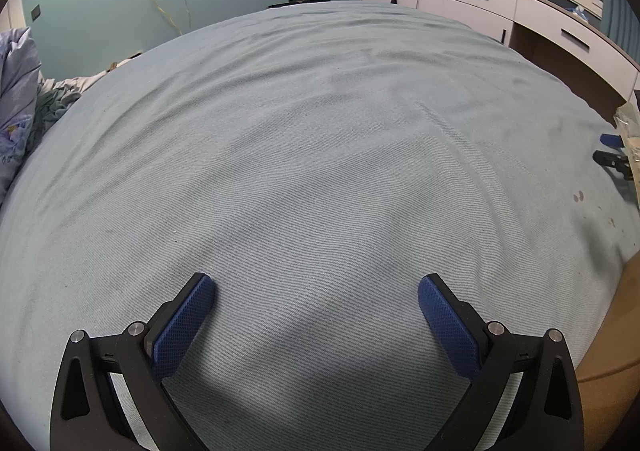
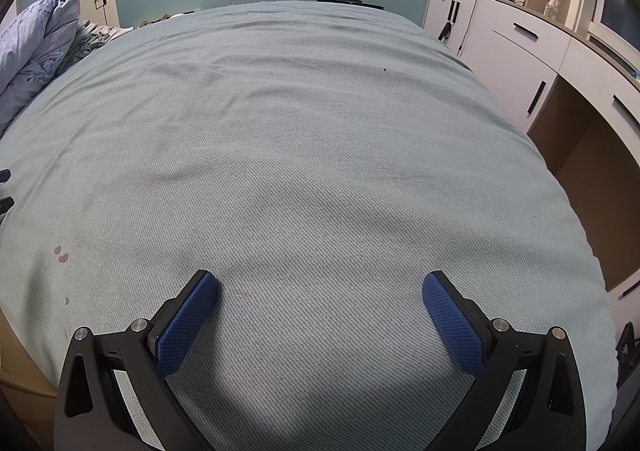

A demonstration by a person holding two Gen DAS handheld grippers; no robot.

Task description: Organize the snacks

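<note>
No snack lies on the bed sheet (image 1: 320,155) ahead of either gripper. My left gripper (image 1: 316,291) hovers low over the sheet, open, with nothing between its blue pads (image 1: 184,327). My right gripper (image 2: 320,289) is also open and empty above the same sheet (image 2: 304,155). At the far right edge of the left wrist view a crinkly clear wrapper (image 1: 628,131) shows beside the right gripper's finger (image 1: 612,159); what it holds I cannot tell. The left gripper's tip (image 2: 5,187) peeks in at the left edge of the right wrist view.
A bunched quilt (image 2: 36,43) lies at the bed's far left. White drawers and a desk top (image 2: 532,39) with bottles run along the right wall. A wooden bed edge (image 1: 616,331) shows at the near right. Small reddish stains (image 2: 61,221) mark the sheet.
</note>
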